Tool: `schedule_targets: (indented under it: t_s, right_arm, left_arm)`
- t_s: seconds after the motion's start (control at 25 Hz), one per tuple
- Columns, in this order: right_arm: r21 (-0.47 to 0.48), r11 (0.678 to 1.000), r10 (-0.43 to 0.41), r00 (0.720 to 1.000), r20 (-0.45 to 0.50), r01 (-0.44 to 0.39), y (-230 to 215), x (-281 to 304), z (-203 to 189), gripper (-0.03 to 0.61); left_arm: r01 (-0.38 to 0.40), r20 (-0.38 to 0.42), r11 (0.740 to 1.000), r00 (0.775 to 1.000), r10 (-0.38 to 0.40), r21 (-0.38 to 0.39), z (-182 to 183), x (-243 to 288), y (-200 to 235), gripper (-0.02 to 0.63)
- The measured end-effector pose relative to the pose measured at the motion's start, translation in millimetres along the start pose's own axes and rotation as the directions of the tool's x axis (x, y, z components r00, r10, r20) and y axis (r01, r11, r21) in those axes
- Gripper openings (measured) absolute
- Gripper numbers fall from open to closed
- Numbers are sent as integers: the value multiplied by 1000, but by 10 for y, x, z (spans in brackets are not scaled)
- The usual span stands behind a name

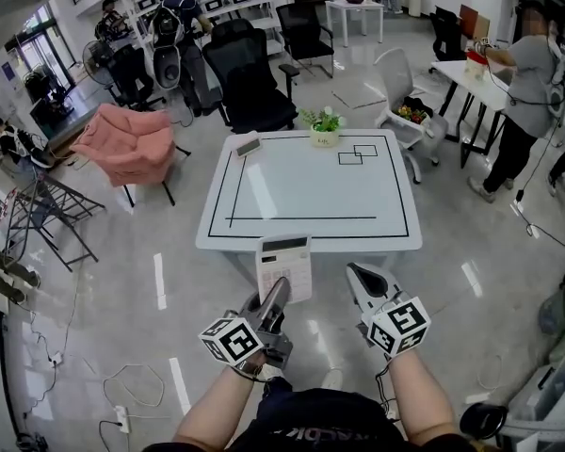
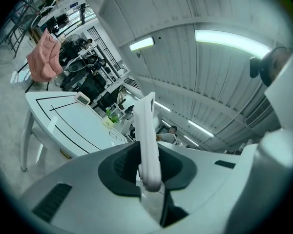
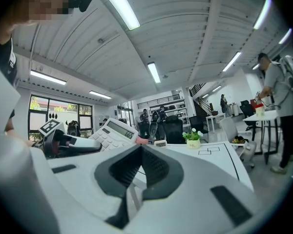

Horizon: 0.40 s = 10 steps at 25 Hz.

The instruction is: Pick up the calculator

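A white calculator [image 1: 284,263] hangs in the air just in front of the white table's near edge [image 1: 311,241], with my left gripper [image 1: 279,288] shut on its lower end. In the left gripper view the calculator [image 2: 146,123] stands edge-on, pinched between the jaws of that gripper [image 2: 150,175]. My right gripper [image 1: 355,271] is level beside it to the right, shut, with nothing in it. In the right gripper view the closed jaws of that gripper [image 3: 140,149] point at the table, and the calculator [image 3: 112,132] shows at the left with its display and keys facing up.
On the table stand a small potted plant [image 1: 325,128] at the far edge and a small white device [image 1: 249,145] at the far left corner. Black office chairs [image 1: 250,83], a pink armchair [image 1: 127,139] and a standing person [image 1: 523,102] surround the table.
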State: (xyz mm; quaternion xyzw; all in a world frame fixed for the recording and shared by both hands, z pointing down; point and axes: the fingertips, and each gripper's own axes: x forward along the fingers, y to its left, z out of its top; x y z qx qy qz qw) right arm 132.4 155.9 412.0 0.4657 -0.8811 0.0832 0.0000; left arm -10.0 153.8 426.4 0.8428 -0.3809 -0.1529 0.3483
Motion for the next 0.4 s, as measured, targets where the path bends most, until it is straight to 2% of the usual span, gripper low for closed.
schedule_targets:
  t_s: [0.4]
  right_arm:
    - [8, 1000, 13, 1000, 5, -13, -63, 6, -25, 2]
  left_arm:
    - [-7, -1, 1000, 1000, 7, 6, -30, 66, -9, 67]
